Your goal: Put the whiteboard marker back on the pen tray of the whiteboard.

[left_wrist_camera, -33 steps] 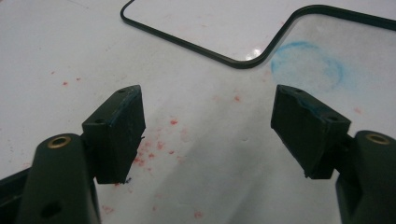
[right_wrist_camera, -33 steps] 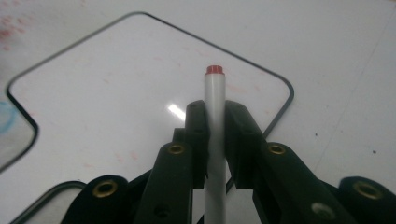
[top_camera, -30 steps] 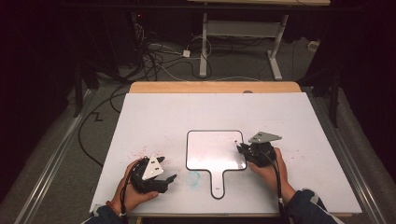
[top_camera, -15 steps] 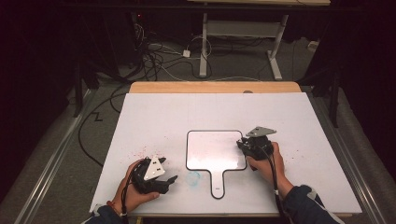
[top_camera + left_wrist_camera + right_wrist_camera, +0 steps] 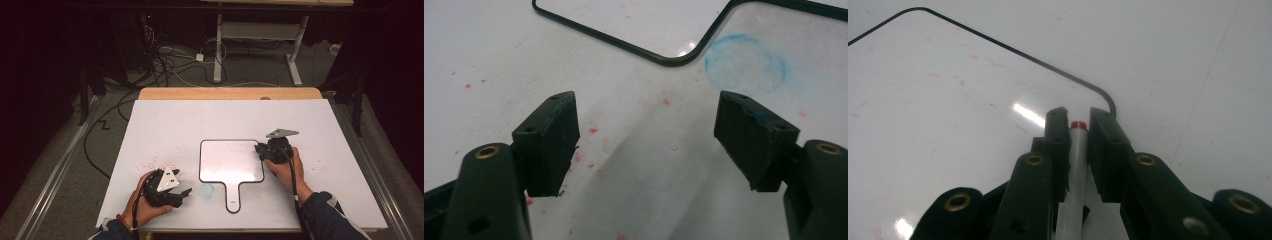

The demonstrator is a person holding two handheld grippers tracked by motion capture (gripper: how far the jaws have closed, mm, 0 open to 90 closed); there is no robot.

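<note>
A small white paddle-shaped board [image 5: 230,162] with a black rim and a short handle lies in the middle of the white table. My right gripper [image 5: 261,150] sits at its right edge, shut on a white marker [image 5: 1075,165] with a red tip that points at the board's surface [image 5: 948,100] near its rounded corner. My left gripper [image 5: 184,192] rests low at the front left, held in a hand. Its jaws stand wide apart with nothing between them [image 5: 644,135], and the board's rim [image 5: 664,59] lies beyond them.
A faint blue ring smudge [image 5: 745,67] marks the table beside the board's handle; red specks [image 5: 593,130] dot the surface near the left gripper. The table's wooden far edge [image 5: 230,93] borders a floor with cables [image 5: 175,60] and a desk frame.
My right gripper with the marker has slid a little forward and left along the board's right edge. The left gripper has stayed in place.
</note>
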